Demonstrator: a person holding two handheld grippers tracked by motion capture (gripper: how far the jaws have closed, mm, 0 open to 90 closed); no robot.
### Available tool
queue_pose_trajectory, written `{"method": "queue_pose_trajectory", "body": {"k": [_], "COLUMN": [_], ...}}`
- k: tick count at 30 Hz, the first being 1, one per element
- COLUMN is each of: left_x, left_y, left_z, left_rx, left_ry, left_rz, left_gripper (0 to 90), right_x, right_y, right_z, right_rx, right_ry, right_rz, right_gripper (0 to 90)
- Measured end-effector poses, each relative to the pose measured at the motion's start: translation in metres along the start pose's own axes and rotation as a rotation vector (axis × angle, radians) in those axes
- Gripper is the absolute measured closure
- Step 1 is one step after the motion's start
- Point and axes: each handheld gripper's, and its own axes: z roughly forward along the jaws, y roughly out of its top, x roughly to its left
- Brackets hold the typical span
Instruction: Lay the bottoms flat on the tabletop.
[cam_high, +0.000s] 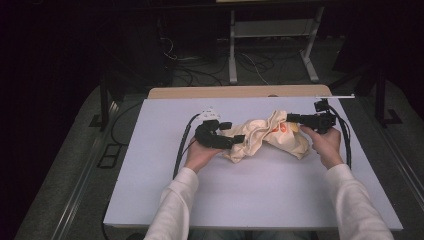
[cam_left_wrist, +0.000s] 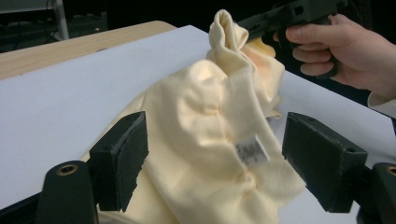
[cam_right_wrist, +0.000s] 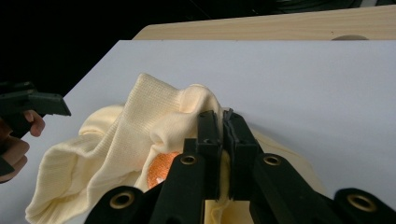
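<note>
A crumpled cream garment (cam_high: 265, 136) with an orange print lies in the middle of the white table (cam_high: 250, 195). My left gripper (cam_high: 233, 133) stands open at its left end, the cloth (cam_left_wrist: 210, 140) with its small label lying between the wide-apart jaws, pads clear of it. My right gripper (cam_high: 292, 119) is shut on a fold of the garment (cam_right_wrist: 154, 126) at its right end, lifting a ribbed edge; the orange print (cam_right_wrist: 161, 168) shows just below the jaws.
A wooden tabletop edge (cam_high: 240, 92) runs behind the white sheet. Black cables (cam_high: 181, 145) trail from both grippers along the table. Desk legs and wiring (cam_high: 232, 55) stand on the dark floor beyond.
</note>
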Motion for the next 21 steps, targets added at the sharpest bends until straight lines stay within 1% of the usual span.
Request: {"method": "queue_pose_trajectory", "body": {"k": [3, 6, 9, 14, 16, 20, 21], "left_x": [0.0, -0.001, -0.002, -0.008, -0.009, -0.012, -0.012], "left_y": [-0.006, -0.011, -0.016, -0.023, -0.025, -0.03, -0.031], "left_z": [-0.001, -0.001, -0.002, -0.002, -0.001, 0.0, 0.001], "left_rx": [-0.002, 0.006, 0.006, 0.009, 0.019, 0.02, 0.025], "left_ry": [-0.006, -0.006, -0.016, -0.035, -0.039, -0.05, -0.052], "left_rz": [-0.009, -0.008, -0.011, -0.004, 0.001, 0.005, 0.011], "left_gripper": [21.6, 21.6, 21.3, 21.1, 20.6, 20.2, 20.0], "right_x": [-0.003, -0.006, -0.008, -0.012, -0.013, -0.015, -0.015], "right_y": [0.0, 0.0, 0.0, -0.001, -0.001, -0.001, -0.001], "right_z": [-0.001, -0.001, -0.002, 0.0, 0.001, 0.002, 0.002], "right_rx": [-0.002, 0.001, 0.0, 0.0, -0.001, -0.003, -0.003], "right_ry": [-0.012, -0.02, -0.026, -0.036, -0.038, -0.041, -0.042], "right_rz": [0.003, 0.012, 0.017, 0.026, 0.028, 0.034, 0.036], "right_gripper": [85.0, 85.0, 85.0, 85.0, 85.0, 85.0, 85.0]}}
